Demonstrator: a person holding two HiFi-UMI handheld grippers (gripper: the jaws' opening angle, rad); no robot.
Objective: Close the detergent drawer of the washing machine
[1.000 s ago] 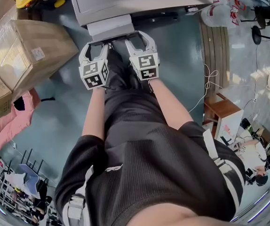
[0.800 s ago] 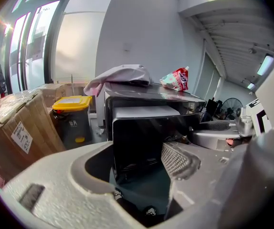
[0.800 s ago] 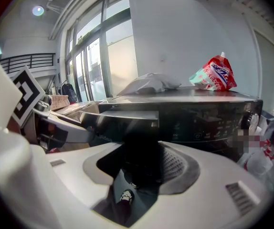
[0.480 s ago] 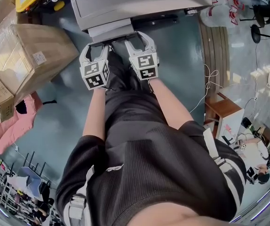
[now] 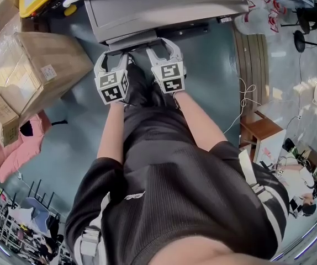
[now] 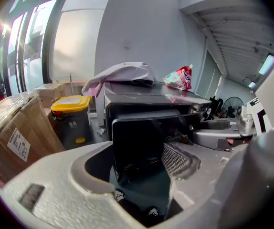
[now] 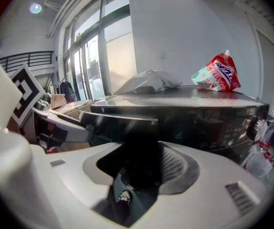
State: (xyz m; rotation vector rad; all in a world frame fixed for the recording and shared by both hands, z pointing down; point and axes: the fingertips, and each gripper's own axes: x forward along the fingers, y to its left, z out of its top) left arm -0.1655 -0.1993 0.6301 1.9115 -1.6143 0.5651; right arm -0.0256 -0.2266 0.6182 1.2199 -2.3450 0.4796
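The right gripper [image 7: 142, 152] shows at the bottom, big and pale grey. Its two fingers [image 7: 177, 168] stand apart, and one has a bumpy pad. The dark, shiny front of the washing machine [image 7: 199, 123] is right before them and fills the gap. On top of the machine lie a white cloth [image 7: 149, 82] and a red and white pouch [image 7: 218, 75]. At the left are a marker cube [image 7: 25, 95] and tall windows [image 7: 96, 56]. Down in the gap is a dark shoe [image 7: 125, 197].

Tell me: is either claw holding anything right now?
Nothing is held: the left claw and right claw stand open, tips at the front of the detergent drawer.
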